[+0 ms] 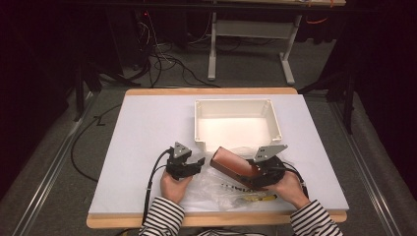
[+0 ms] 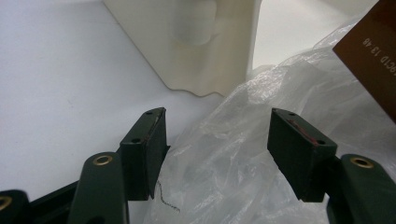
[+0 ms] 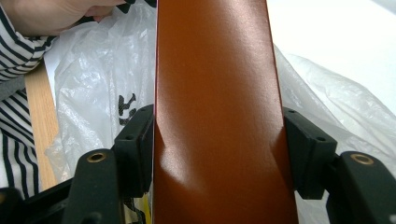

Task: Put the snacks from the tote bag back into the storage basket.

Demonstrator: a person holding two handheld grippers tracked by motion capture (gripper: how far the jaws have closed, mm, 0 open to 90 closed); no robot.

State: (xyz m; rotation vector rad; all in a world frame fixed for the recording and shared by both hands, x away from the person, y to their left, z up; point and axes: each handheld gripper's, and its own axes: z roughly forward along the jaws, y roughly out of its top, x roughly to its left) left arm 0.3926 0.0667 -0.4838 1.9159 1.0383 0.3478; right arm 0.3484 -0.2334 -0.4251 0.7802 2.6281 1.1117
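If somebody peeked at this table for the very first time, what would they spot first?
Probably the shiny reddish-brown flat packet, pinched between the jaws of the right gripper at the table's near edge. It hangs over a crinkly clear plastic bag. Behind them stands an empty cream plastic tub, and the left gripper gapes open beside the bag.

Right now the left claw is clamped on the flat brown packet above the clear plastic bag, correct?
No, the right claw clamps the flat brown packet, as the right gripper view shows. The left claw is open over the clear plastic bag.

Bright overhead light on the table (image 1: 147,128), dark surroundings, soft close-up focus.
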